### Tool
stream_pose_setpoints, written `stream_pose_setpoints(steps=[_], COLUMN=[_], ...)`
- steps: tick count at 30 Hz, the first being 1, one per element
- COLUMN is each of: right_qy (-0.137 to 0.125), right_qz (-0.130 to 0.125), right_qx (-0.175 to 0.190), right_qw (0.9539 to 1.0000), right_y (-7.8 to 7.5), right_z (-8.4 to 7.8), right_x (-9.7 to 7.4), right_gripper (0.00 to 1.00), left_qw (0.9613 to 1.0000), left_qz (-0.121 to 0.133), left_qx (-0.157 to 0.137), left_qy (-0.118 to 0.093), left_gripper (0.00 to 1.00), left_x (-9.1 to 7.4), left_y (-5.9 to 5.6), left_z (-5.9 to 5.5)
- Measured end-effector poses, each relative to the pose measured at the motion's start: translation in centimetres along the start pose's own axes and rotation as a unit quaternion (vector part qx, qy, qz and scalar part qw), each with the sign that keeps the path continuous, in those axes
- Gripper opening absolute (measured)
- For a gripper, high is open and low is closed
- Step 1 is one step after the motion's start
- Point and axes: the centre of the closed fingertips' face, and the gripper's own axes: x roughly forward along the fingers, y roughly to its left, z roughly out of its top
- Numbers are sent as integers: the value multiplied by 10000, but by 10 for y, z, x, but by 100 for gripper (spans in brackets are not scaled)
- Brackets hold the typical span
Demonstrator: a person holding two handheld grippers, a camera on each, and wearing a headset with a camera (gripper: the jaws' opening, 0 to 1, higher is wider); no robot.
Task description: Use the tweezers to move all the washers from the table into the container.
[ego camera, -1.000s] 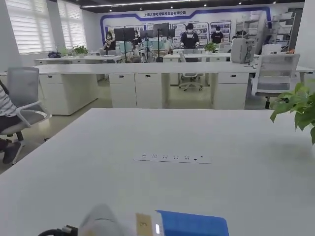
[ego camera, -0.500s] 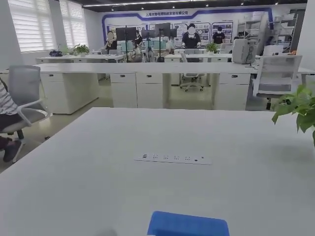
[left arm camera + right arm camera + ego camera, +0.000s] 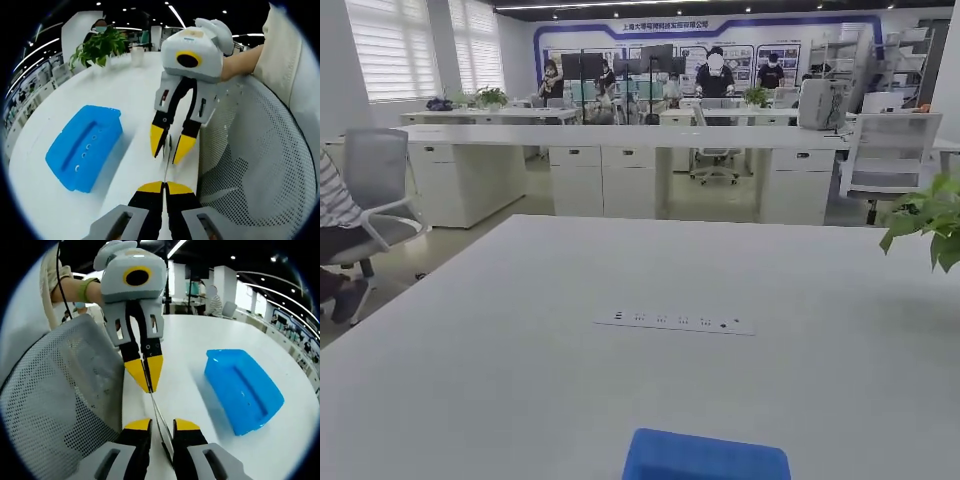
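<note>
The thin metal tweezers [image 3: 159,425] run between my two grippers, low at the near table edge. In the right gripper view my right gripper [image 3: 161,426] has its jaws narrowed on the tweezers' body. My left gripper [image 3: 144,374] faces it with its yellow tips pinched on the far end. The left gripper view gives the mirror picture: my left gripper [image 3: 165,187] is shut on the tweezers [image 3: 167,150], and the right gripper [image 3: 170,145] straddles them. The blue container [image 3: 85,147] [image 3: 243,390] [image 3: 706,455] lies on the white table beside them, with several small ring-like dots on its floor.
A grey mesh chair back [image 3: 250,165] [image 3: 60,390] presses close to the table edge beside both grippers. A flush power strip [image 3: 675,321] sits mid-table. A potted plant [image 3: 925,220] [image 3: 97,47] stands at the table's right side. People work at desks far behind.
A gripper at the bottom left edge of the head view one second ago has dropped out of it. The camera has tilted slightly; the container stays put.
</note>
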Motion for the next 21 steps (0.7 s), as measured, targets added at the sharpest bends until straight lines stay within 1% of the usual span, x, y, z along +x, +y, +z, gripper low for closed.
stream_pose_setpoints(steps=[1,2,3,5,6,7,8,9,11,12,13,14,16,19,20,21], right_qy=[13,18,-18,-110,-120,-124,-152,-171,-198,-302,-391,-549,-768,-964,-981,-1039], right_qz=[-32,-49,-130,-208,-267,-306,-403,-449,-687,-879,-968,-1100,-1329,-1615,-1661,-1753], right_qx=[74,180,404,569,647,664,721,774,994,1048,1103,1257,1436,1486,1501,1525], right_qw=[10000,9998,9991,9981,9975,9973,9965,9958,9925,9901,9884,9844,9777,9708,9697,9671], right_y=[-1,-1,-2,-2,-3,-4,-5,-6,-10,-14,-16,-18,-23,-30,-31,-33], right_z=[-3,-6,-9,-11,-14,-15,-17,-19,-23,-22,-21,-19,-18,-17,-17,-17], right_x=[-4,-8,-14,-23,-31,-34,-42,-48,-65,-76,-83,-94,-110,-128,-132,-137], right_gripper=[13,14,15,19,19,21,21,22,23,25,25,25,26,31,33,35], left_qw=[10000,9999,9998,9996,9995,9993,9991,9988,9983,9982,9980,9979,9980,9981,9983,9982], left_qz=[-15,-28,-50,-71,-72,-64,-65,-66,-69,-61,-50,-39,-30,-19,-31,-30], left_qx=[16,-2,-8,11,33,65,98,136,175,183,197,197,169,116,37,6], left_qy=[91,142,195,275,313,372,414,465,542,569,594,612,609,600,582,591], left_gripper=[0,0,0,0,0,0,0,0,0,0,0,0,0,0,0,0], left_x=[4,6,9,12,13,14,15,16,17,17,17,17,17,17,17,17], left_y=[1,1,2,2,2,3,4,4,5,6,7,7,8,9,9,9], left_z=[-6,-9,-12,-16,-18,-20,-21,-23,-25,-26,-26,-27,-26,-25,-25,-25])
